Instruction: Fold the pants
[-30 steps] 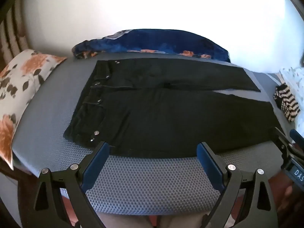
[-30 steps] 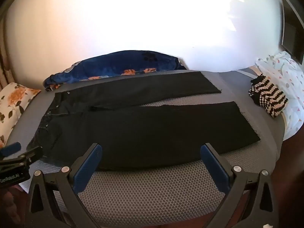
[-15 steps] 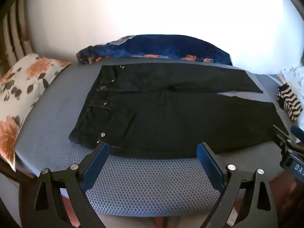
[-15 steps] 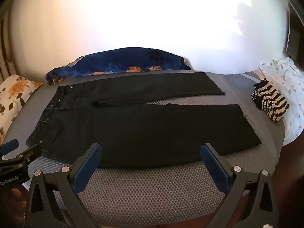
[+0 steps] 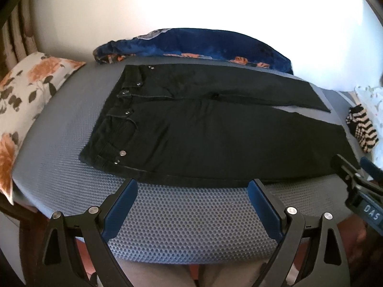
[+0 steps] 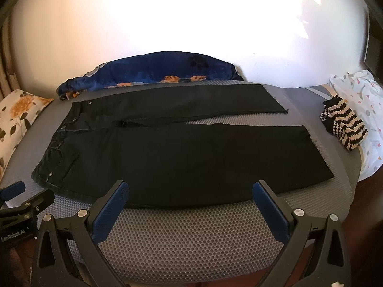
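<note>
Your left hand-held gripper (image 5: 192, 187) and right hand-held gripper (image 6: 190, 190) both gaped wide and empty at the frame bottom, just short of the black pants (image 6: 186, 153) lying flat mid-frame on the grey mattress (image 6: 191, 239).

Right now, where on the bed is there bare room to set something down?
Free: the mat strip between the pants and both tools; the patch between waistband and floral pillow. Crowded: the blue blanket side and the striped knit corner.
</note>
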### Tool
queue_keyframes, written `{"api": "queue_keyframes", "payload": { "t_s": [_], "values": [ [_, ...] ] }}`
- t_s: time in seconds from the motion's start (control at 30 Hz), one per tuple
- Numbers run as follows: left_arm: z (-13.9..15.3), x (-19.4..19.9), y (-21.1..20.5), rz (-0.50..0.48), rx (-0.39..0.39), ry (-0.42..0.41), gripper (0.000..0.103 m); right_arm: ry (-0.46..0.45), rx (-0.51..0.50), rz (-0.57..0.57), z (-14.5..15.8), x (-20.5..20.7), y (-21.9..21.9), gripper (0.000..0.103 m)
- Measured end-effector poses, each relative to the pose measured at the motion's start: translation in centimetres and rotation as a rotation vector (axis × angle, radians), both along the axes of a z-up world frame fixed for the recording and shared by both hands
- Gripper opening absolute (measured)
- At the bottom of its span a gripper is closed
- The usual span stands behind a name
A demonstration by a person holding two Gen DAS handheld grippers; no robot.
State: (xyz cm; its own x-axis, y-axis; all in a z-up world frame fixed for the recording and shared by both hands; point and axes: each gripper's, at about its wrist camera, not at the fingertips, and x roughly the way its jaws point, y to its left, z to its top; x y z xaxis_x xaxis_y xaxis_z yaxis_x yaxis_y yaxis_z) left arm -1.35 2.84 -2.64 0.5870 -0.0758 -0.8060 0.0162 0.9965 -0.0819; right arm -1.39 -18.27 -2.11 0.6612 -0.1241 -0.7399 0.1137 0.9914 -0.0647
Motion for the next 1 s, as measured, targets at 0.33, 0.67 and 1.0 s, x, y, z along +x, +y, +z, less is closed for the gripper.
{"api": "queue_keyframes", "payload": {
  "t_s": [0.33, 0.67, 1.0],
  "values": [
    [-0.6, 0.4, 0.1, 0.024, 0.000, 0.030, 0.093, 0.020, -0.009, 0.009, -0.6, 0.3, 0.3, 0.103],
    [-1.0, 0.4, 0.0, 0.037, 0.031, 0.029, 0.093, 0.035, -0.009, 0.020, -1.0, 0.7, 0.6, 0.103],
    [-1.2, 0.7, -0.1, 0.034, 0.044, 0.036, 0.093, 0.043, -0.007, 0.015, -1.4, 0.7, 0.6, 0.103]
  ]
}}
